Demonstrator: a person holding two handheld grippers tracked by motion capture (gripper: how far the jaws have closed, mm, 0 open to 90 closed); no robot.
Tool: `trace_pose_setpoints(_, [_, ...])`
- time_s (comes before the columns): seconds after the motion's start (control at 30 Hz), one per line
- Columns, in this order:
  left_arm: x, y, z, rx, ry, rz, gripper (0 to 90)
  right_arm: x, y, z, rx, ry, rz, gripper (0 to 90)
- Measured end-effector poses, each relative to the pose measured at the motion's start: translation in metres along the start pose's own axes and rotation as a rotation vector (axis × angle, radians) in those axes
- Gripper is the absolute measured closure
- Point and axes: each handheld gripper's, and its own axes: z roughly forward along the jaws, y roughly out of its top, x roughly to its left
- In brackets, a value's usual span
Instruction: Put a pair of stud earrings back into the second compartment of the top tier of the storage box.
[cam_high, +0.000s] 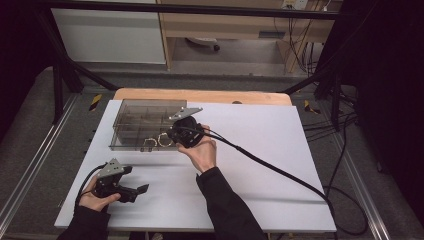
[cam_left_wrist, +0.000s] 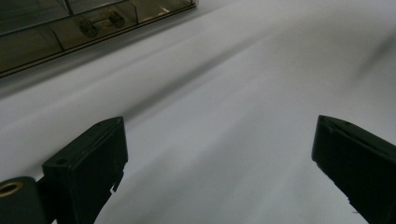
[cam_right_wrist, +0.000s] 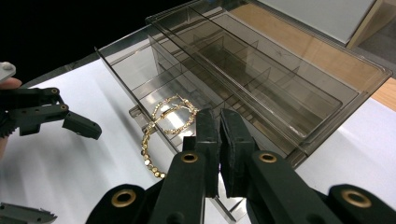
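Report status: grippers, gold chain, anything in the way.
Left gripper open, clear of the box. Right gripper shut at the box edge. Chain draped over the front wall. Nothing blocking.

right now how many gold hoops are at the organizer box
2, as far as I can tell: one gold hoop lies in the front compartment of the organizer box, one gold hoop hangs over its front edge. More may be hidden behind the right tongs.

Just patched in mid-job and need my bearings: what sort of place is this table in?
Probably a lab or workshop recording station, not a home. A white board lies on a wooden table inside a black metal frame, cables trail over the grey floor, and a smoky plastic organiser box with a gold chain is the workpiece.
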Motion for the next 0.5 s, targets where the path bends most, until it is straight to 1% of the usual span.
trace_pose_setpoints(0.5, [0.0, 0.0, 0.0, -0.002, -0.001, 0.0, 3.3, 0.006, 0.007, 0.017, 0.006, 0.001, 0.001, 87.4])
